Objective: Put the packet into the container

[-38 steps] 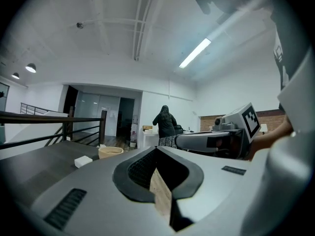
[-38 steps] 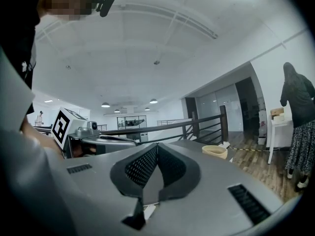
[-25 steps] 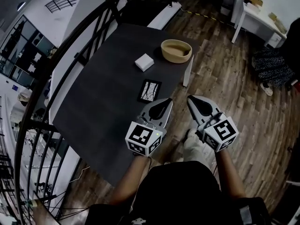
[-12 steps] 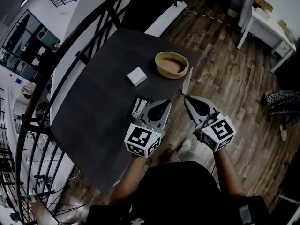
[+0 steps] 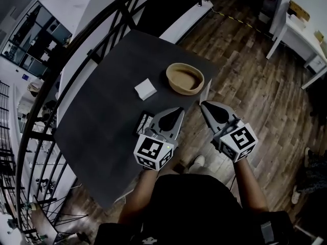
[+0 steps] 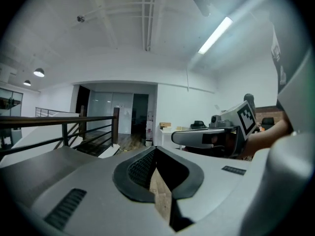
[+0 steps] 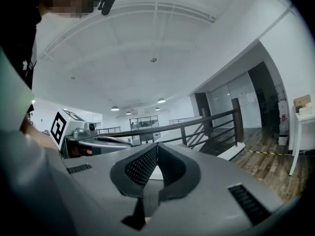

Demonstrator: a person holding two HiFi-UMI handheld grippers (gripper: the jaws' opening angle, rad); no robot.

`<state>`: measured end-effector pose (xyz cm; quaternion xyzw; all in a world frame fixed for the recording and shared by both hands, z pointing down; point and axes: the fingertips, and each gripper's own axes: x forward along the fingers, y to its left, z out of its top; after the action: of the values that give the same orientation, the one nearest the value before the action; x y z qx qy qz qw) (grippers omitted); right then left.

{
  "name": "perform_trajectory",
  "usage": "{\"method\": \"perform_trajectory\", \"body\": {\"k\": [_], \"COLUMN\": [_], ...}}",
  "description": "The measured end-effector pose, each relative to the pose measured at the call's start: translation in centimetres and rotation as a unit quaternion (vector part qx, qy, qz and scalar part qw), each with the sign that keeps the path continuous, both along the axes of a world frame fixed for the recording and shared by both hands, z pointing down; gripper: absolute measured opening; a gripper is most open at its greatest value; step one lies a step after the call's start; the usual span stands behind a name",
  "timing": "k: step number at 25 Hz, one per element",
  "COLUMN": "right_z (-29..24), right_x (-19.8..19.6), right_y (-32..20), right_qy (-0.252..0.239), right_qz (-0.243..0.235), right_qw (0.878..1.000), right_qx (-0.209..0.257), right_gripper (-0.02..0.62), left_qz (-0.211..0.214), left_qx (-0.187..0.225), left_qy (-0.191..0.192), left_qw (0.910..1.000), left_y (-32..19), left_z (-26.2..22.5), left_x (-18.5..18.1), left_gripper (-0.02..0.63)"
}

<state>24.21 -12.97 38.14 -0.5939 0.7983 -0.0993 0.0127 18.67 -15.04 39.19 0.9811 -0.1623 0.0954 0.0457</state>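
A tan oval container (image 5: 184, 78) stands near the far right corner of the dark table (image 5: 102, 131). To its left lies a small white square packet (image 5: 145, 89). A flat black piece with white marks (image 5: 142, 122) lies nearer, partly hidden by my left gripper (image 5: 178, 110). That gripper hovers over the table's near right edge, shut and empty. My right gripper (image 5: 205, 105) is held beside it, off the table over the floor, also shut with nothing in it. In the gripper views both point up and away: left gripper (image 6: 156, 150), right gripper (image 7: 157, 146).
The table's right edge borders a wooden floor (image 5: 255, 70). A dark railing (image 5: 76, 70) runs along the table's left side. A white desk (image 5: 301, 19) stands far right. The person's shoe (image 5: 195, 163) shows below the grippers.
The head view has swung, so the table's things sit lower and further left in the picture. The black marked piece is now partly covered by the left gripper. Both grippers stay shut, side by side.
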Motion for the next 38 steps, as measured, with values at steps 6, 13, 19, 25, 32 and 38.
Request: {"method": "perform_trajectory", "body": {"k": [6, 13, 19, 25, 32, 38], "right_z": [-0.2, -0.1, -0.3, 0.2, 1.9, 3.9], "right_x": [1.5, 2.1, 2.5, 1.9, -2.1, -6.0], "right_y": [-1.7, -2.7, -3.7, -6.7, -12.2, -16.8], "right_qy": [-0.002, 0.001, 0.010, 0.021, 0.052, 0.107], "right_qz": [-0.005, 0.009, 0.015, 0.007, -0.052, -0.110], "right_qw": [1.000, 1.000, 1.000, 1.000, 0.997, 0.987], "right_qx": [0.007, 0.007, 0.009, 0.003, -0.027, -0.047], "right_gripper": [0.005, 0.005, 0.005, 0.005, 0.006, 0.006], "left_qz": [-0.016, -0.011, 0.003, -0.012, -0.074, -0.128], "left_qx": [0.008, 0.009, 0.012, 0.014, -0.003, -0.014], "left_qy": [-0.009, -0.016, -0.020, -0.010, -0.004, -0.006], "left_qw": [0.9998, 0.9998, 0.9997, 0.9998, 0.9973, 0.9917], "left_y": [-2.0, -2.9, -3.9, -6.6, -11.0, -13.4], "left_z": [-0.2, 0.1, 0.6, 0.7, 1.9, 2.7], "left_x": [0.6, 1.3, 1.7, 0.4, -4.8, -9.2], "left_gripper": [0.008, 0.008, 0.008, 0.008, 0.008, 0.008]}}
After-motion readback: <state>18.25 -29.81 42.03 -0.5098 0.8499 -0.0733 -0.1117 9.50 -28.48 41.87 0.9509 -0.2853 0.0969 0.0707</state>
